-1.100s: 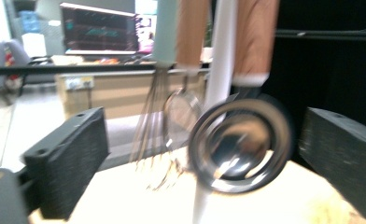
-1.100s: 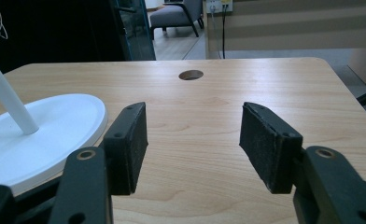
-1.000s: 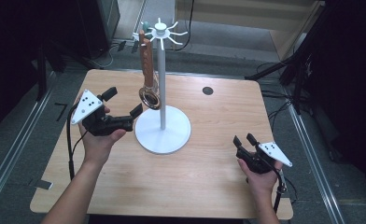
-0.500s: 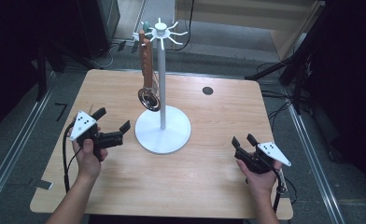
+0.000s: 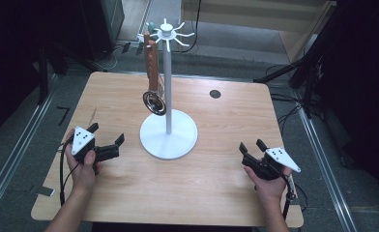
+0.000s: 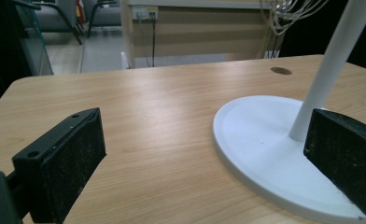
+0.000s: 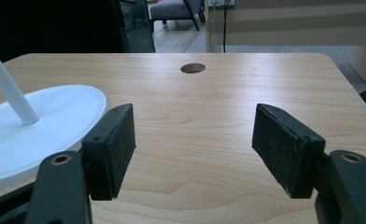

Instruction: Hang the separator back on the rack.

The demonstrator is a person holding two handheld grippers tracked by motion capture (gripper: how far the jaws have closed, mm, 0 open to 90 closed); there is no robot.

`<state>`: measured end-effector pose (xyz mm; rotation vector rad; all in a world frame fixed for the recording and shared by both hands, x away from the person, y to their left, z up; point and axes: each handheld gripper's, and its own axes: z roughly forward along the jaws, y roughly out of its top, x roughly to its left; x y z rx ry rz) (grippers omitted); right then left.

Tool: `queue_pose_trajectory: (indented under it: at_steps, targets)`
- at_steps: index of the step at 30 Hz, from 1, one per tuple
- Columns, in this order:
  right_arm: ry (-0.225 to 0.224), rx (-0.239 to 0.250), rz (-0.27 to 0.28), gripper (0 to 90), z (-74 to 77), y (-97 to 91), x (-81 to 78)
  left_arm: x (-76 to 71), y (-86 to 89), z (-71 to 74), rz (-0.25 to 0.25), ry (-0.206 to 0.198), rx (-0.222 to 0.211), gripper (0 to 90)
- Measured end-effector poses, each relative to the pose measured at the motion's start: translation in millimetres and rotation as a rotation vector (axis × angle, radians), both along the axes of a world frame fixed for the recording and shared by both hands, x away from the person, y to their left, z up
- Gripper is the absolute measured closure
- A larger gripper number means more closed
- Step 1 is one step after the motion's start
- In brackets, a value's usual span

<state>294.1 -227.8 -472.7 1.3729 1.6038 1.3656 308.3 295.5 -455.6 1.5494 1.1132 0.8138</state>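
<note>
**Both hand-held grippers empty beside the white stand**

Left of the white stand (image 5: 168,140), the left hand-held gripper (image 5: 106,137) sits low over the counter (image 5: 216,193), jaws wide apart with nothing between them. A wooden-handled strainer (image 5: 153,77) hangs from a hook near the stand's top, well above both. Right of the stand, the right hand-held gripper (image 5: 251,147) has just been opening; its jaws are spread wide, with only bare counter between them.

the left gripper (image 5: 106,140) has drawn back from the hanging strainer (image 5: 154,102) and come down toward the person's edge of the table (image 5: 129,193), now low beside the stand's base (image 5: 178,145), jaws apart and empty. the right gripper (image 5: 251,146) has just been opening its jaws, nothing between them.
</note>
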Motion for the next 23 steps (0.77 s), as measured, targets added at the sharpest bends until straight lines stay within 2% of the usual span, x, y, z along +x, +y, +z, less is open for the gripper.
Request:
queue_pose_trajectory:
  at_steps: [5,14,19,23]
  targets:
    - [0.005,0.0,-0.003,31.0,-0.8,-1.9,0.0,-2.4,10.8,-9.1,0.015,0.014,0.036,0.0]
    - [0.007,-0.009,-0.017,31.5,-2.6,-6.0,1.4,-9.1,36.7,-21.7,0.077,0.048,0.043,0.0]
    - [0.008,-0.007,-0.024,31.5,-2.6,-8.2,1.2,-10.3,37.7,-24.7,0.079,0.053,0.057,0.0]
    - [0.008,-0.008,-0.028,31.5,-2.9,-9.1,1.2,-9.6,33.1,-27.1,0.067,0.056,0.1,0.0]
